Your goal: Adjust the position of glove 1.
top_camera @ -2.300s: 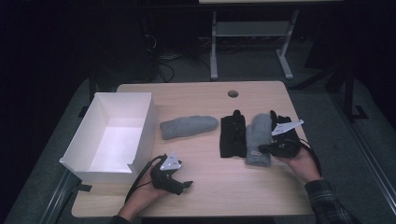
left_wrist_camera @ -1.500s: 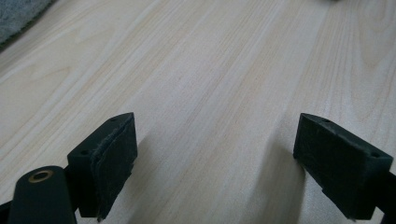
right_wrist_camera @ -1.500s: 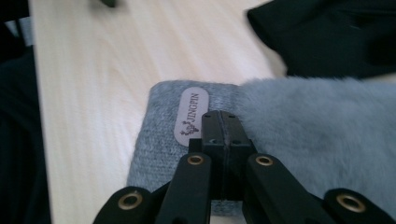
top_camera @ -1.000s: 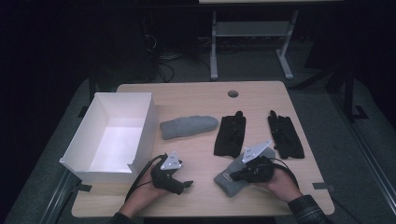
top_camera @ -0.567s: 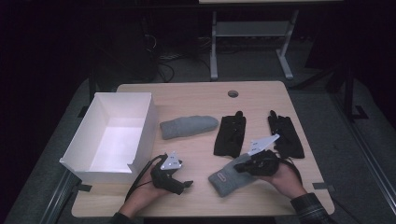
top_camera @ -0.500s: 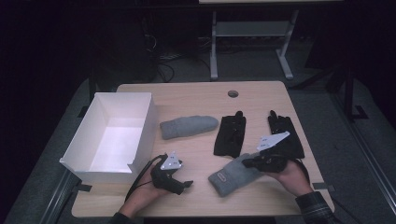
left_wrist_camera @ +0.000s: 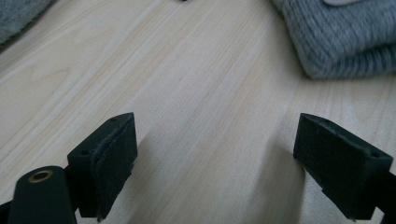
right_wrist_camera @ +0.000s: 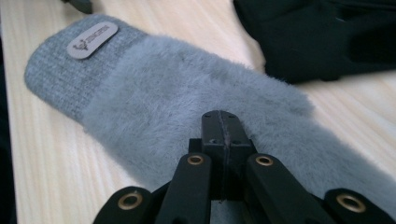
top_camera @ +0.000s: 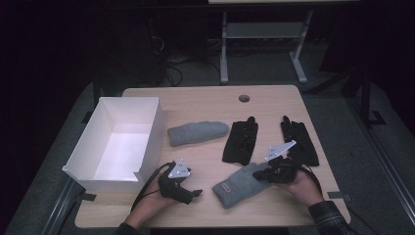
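The right gripper [right_wrist_camera: 223, 122] has its jaws pressed together over the fuzzy top of a grey mitten [right_wrist_camera: 154, 88], which lies flat near the table's [top_camera: 205, 100] front edge, cuff toward the left gripper [top_camera: 188, 194]. That gripper's jaws stand wide over bare wood. Beyond lie 2 black gloves [top_camera: 241, 141], another grey mitten [top_camera: 197, 132] and a white box [top_camera: 147, 139].

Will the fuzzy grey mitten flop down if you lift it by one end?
Probably: the grey mitten looks soft, fluffy and knitted at the cuff, so it would droop. It seems light, and lying flat on the table it should not roll.
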A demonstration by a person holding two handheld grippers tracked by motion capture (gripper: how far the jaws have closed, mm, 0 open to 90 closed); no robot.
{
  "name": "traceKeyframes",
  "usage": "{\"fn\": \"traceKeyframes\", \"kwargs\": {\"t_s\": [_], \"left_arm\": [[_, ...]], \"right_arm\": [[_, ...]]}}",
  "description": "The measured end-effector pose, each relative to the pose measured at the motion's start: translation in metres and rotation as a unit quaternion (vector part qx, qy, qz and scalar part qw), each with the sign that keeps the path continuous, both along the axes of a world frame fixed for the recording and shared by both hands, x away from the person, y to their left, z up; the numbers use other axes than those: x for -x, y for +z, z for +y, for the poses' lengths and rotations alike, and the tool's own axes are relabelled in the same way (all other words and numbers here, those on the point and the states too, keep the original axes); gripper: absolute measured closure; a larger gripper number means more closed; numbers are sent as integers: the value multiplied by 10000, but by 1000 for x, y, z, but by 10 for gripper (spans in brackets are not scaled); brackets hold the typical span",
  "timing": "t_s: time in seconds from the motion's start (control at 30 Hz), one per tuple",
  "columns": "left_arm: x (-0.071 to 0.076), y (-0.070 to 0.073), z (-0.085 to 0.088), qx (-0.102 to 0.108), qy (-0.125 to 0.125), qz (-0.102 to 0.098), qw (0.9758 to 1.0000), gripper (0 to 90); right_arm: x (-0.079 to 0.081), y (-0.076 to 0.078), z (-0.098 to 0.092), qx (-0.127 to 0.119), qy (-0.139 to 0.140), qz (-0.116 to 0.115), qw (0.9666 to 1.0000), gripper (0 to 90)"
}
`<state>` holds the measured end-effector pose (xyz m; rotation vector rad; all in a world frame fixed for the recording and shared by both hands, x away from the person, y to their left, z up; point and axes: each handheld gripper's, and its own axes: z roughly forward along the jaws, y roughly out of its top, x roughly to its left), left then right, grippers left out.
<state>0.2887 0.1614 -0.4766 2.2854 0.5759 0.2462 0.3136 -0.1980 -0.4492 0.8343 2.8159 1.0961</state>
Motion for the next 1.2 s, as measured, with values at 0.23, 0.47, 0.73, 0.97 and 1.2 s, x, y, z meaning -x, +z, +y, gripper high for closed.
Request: {"fn": "traceKeyframes", "kwargs": {"t_s": [0.23,0.47,0.73,0.97,1.2], "left_arm": [[0,0,0,18,10,5,10000,129],[0,0,0,26,15,6,10000,129],[0,0,0,1,-1,-1,10000,129],[0,0,0,21,7,-7,10000,130],[0,0,0,30,19,9,10000,129]], "right_arm": [[8,1,24,11,187,-51,9998,900],[11,4,30,-23,249,-126,9996,900],[8,13,-4,-210,-209,-346,9990,871],[1,10,-57,-243,-1127,-549,9918,624],[-12,-7,-69,-12,-1651,-611,9844,414]]}}
